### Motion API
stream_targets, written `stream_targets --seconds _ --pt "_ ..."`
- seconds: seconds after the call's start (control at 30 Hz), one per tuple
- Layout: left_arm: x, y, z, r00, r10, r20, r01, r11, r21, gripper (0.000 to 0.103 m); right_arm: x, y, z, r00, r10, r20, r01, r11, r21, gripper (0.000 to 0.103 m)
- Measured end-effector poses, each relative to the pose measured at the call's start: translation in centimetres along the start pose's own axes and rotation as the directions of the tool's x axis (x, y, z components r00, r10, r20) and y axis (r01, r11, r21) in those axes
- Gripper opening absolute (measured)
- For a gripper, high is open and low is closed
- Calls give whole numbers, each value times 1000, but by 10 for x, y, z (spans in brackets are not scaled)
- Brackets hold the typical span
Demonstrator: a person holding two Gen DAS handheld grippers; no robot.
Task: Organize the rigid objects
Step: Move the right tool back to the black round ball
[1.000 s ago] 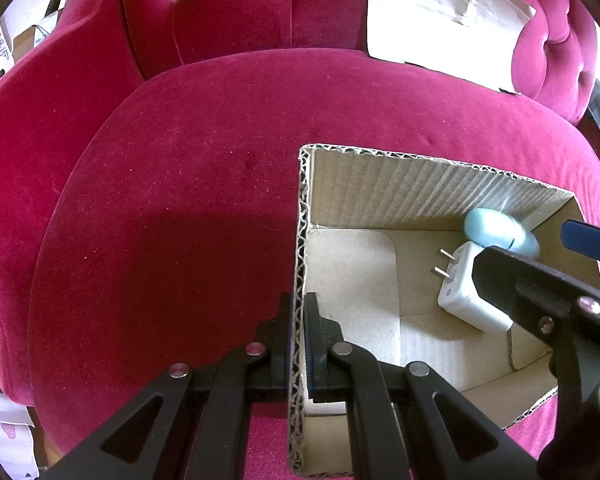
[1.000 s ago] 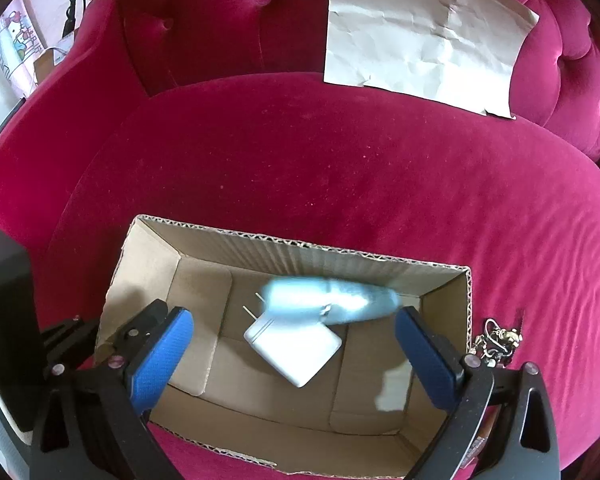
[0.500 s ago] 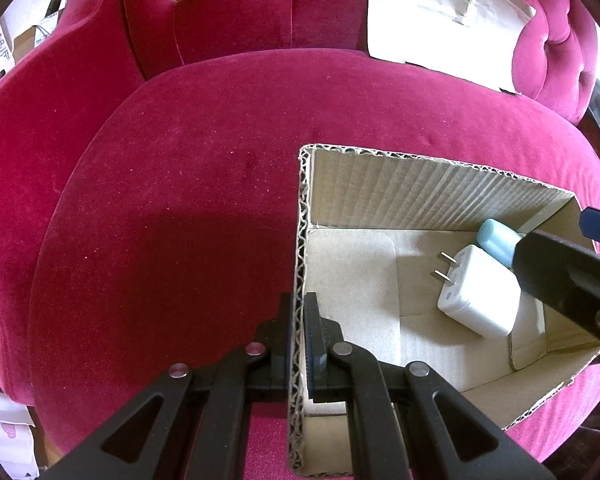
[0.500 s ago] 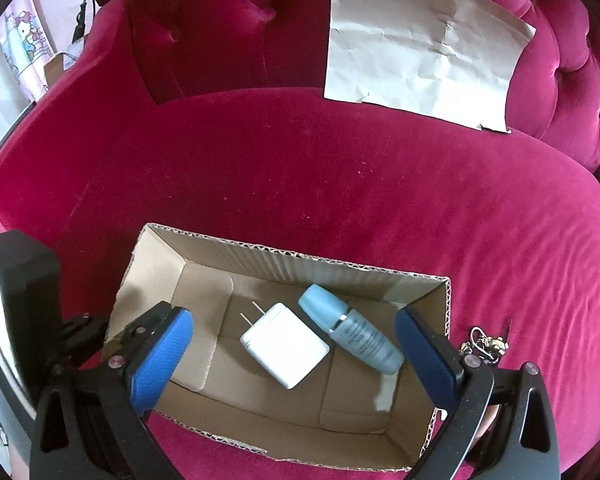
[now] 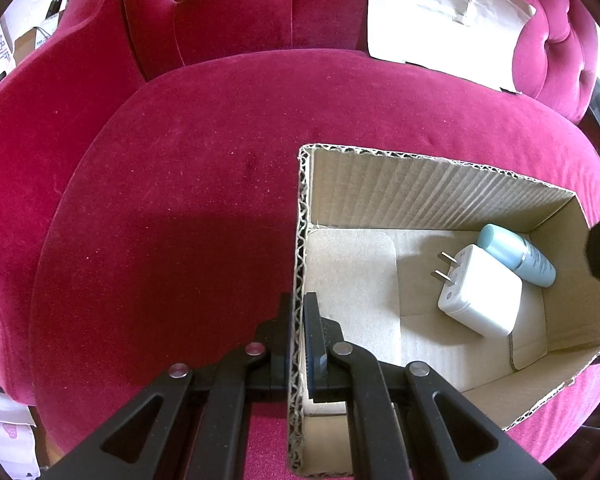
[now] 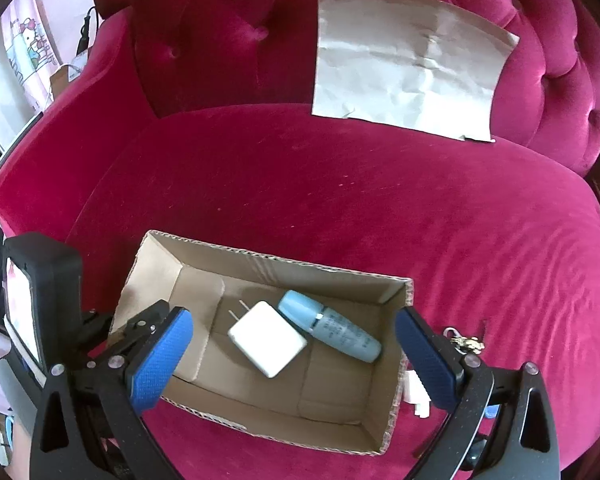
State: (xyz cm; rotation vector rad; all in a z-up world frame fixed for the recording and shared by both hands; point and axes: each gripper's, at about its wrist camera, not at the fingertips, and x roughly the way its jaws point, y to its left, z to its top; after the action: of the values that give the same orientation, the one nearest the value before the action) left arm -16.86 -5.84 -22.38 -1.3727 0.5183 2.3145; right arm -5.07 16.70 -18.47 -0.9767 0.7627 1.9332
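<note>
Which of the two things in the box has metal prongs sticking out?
The white charger; the light blue bottle beside it is a smooth cylinder without prongs.

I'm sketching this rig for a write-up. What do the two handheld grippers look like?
Both are matte black plastic scissor linkages with triangular cut-outs and silver rivets at the pivots. The right gripper has two flat fingers faced with textured bright blue pads. The left gripper shows narrow black fingers with a thin blue strip; seen from the right wrist, its body is a chunky black block. No cables or sleeves show.
</note>
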Motion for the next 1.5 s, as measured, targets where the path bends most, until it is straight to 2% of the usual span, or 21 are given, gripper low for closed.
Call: stream_targets --seconds 0.37,0.87,1.27,1.5 --pt "-1 -1 -2 1000 2 2 -2 1000 1 5 -19 -30 -8 999 -43 19 42 999 27 103" --pt "-3 -1 -2 1000 5 4 -5 1000 4 5 -43 -94 -29 992 -124 3 123 987 104 103" --pt "-3 0 -2 1000 11 5 -11 1000 6 5 -46 -131 -60 986 -157 -54 163 976 145 103" --pt "-3 -1 -2 1000 15 7 -15 1000 10 5 -39 -144 -78 985 -144 -92 157 976 153 103"
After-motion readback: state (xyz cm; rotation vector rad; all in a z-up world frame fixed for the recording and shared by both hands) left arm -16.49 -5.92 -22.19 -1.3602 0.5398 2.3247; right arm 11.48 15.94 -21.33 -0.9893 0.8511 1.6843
